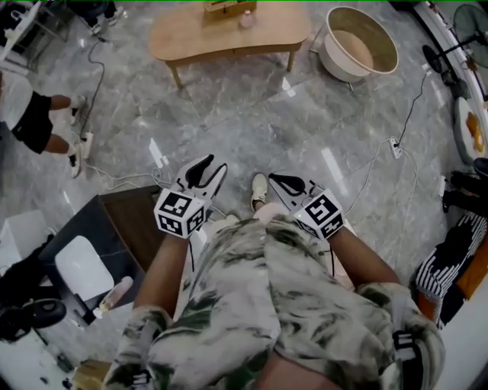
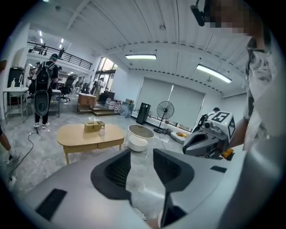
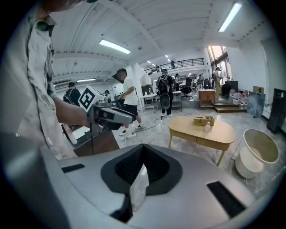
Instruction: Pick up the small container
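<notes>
The small container (image 1: 245, 19) is a pale pink bottle standing on the far wooden table (image 1: 191, 38), beside a wooden box (image 1: 227, 7). It also shows as a small container (image 2: 102, 130) in the left gripper view and a small container (image 3: 208, 127) in the right gripper view. Both grippers are held close to the person's body, far from the table. My left gripper (image 1: 211, 167) (image 2: 140, 154) is open with nothing between its jaws. My right gripper (image 1: 273, 180) (image 3: 142, 146) has its jaws together and holds nothing.
A round white tub (image 1: 358, 42) stands right of the table. Cables and a power strip (image 1: 395, 147) lie on the marble floor. A dark cabinet (image 1: 130, 221) is at my left, and a person (image 1: 34, 122) stands beyond it. A fan (image 2: 164, 112) stands at the back.
</notes>
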Demonstrator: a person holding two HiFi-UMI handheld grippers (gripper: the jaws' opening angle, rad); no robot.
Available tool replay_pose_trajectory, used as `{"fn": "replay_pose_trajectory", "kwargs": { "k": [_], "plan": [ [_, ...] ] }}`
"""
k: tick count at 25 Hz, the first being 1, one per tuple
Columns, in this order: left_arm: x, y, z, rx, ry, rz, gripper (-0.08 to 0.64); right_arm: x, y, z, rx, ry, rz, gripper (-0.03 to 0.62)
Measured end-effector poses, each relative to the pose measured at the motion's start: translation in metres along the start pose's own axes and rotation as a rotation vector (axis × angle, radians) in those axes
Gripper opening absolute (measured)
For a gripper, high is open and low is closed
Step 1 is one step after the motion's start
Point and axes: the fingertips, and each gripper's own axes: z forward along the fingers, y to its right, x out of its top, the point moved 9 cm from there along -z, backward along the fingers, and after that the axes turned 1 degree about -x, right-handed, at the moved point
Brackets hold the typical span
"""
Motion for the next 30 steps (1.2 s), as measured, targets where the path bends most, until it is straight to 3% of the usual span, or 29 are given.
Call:
{"fn": "replay_pose_trajectory", "kwargs": {
  "k": [8,13,22,30],
  "plan": [
    [0.062,-0.042,0.085,0.06,-0.002,0.009,0.164,0.02,0.099,0.022,0.041,0.006,0.002,0.02],
    [0.082,-0.058,0.121,0.074,-0.008,0.009,0.164,0.024,0.136,0.03,0.034,0.005,0.021,0.02],
    [0.119,-0.109,0.173,0.026,-0.001,0.013,0.164,0.043,0.187,0.06,-0.019,-0.009,0.074,0.02],
    [0.16,-0.186,0.209,-0.042,-0.01,0.045,0.164,0.097,0.222,0.12,-0.061,-0.022,0.079,0.02]
  ]
}}
